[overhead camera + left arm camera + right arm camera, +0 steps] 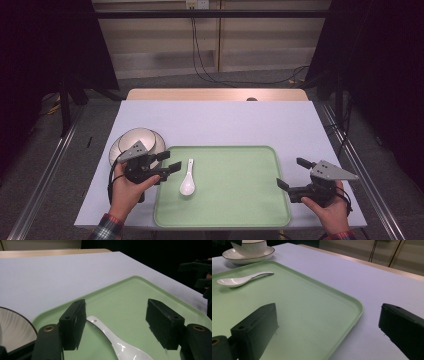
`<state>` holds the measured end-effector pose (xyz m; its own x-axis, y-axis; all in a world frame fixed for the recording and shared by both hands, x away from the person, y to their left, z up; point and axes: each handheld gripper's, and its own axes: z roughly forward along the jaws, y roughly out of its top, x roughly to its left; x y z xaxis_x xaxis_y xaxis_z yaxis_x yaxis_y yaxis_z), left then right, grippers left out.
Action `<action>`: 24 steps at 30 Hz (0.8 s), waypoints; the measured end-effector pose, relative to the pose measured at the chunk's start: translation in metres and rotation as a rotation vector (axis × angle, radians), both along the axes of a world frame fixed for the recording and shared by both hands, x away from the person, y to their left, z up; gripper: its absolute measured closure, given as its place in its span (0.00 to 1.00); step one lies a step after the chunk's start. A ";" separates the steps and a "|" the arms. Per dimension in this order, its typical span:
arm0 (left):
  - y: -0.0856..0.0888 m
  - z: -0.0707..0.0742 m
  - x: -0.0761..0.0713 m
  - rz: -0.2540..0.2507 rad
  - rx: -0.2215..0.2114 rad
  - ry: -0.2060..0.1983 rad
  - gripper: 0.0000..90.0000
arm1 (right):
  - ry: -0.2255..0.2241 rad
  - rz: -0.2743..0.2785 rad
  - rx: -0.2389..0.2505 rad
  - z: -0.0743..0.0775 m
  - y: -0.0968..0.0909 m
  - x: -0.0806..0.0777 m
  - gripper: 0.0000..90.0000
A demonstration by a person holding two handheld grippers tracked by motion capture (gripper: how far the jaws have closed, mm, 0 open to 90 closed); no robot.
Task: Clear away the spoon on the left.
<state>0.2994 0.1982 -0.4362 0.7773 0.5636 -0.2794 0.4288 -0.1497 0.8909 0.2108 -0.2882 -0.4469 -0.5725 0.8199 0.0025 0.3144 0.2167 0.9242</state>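
Spoon set on the tray.
Left tongs (168,161) stood spread over the spoon (187,180), pinching nothing; right tongs (295,173) spread at the tray (240,200)'s right edge. Withdrawal seemed due next.

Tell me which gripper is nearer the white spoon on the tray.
Left. The left gripper hangs just beside the spoon, its open jaws standing either side of the handle without touching it. The right gripper sits at the green tray's far edge, well away from the spoon.
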 end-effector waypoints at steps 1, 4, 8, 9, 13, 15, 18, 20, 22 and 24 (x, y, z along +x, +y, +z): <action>0.001 0.000 0.000 0.000 0.002 0.001 0.36 | 0.000 -0.001 -0.001 0.000 0.000 0.000 0.02; 0.003 0.001 -0.001 0.006 0.002 -0.001 0.34 | -0.001 0.000 -0.001 0.000 0.000 0.000 0.02; 0.006 0.003 -0.003 0.008 -0.005 -0.002 0.32 | -0.001 -0.001 -0.001 0.000 0.000 0.000 0.02; 0.007 0.003 -0.003 0.007 -0.006 -0.006 0.32 | -0.001 -0.001 0.000 0.000 0.000 0.000 0.02; 0.011 0.004 -0.004 0.013 -0.012 -0.006 0.30 | -0.001 0.000 -0.002 0.000 0.000 0.000 0.02; 0.013 0.005 -0.004 0.012 -0.011 -0.010 0.29 | 0.000 0.000 -0.002 0.000 0.000 0.000 0.02; 0.016 0.006 -0.005 0.018 -0.012 -0.011 0.28 | -0.001 0.001 0.000 0.000 0.000 0.000 0.02; 0.017 0.006 -0.005 0.018 -0.020 -0.011 0.28 | 0.000 -0.001 -0.001 0.000 0.000 0.000 0.02; 0.019 0.006 -0.006 0.025 -0.016 -0.012 0.27 | 0.000 -0.002 -0.002 0.000 0.000 0.000 0.02; 0.021 0.006 -0.006 0.024 -0.020 -0.012 0.27 | -0.002 0.001 -0.002 0.000 0.000 0.000 0.02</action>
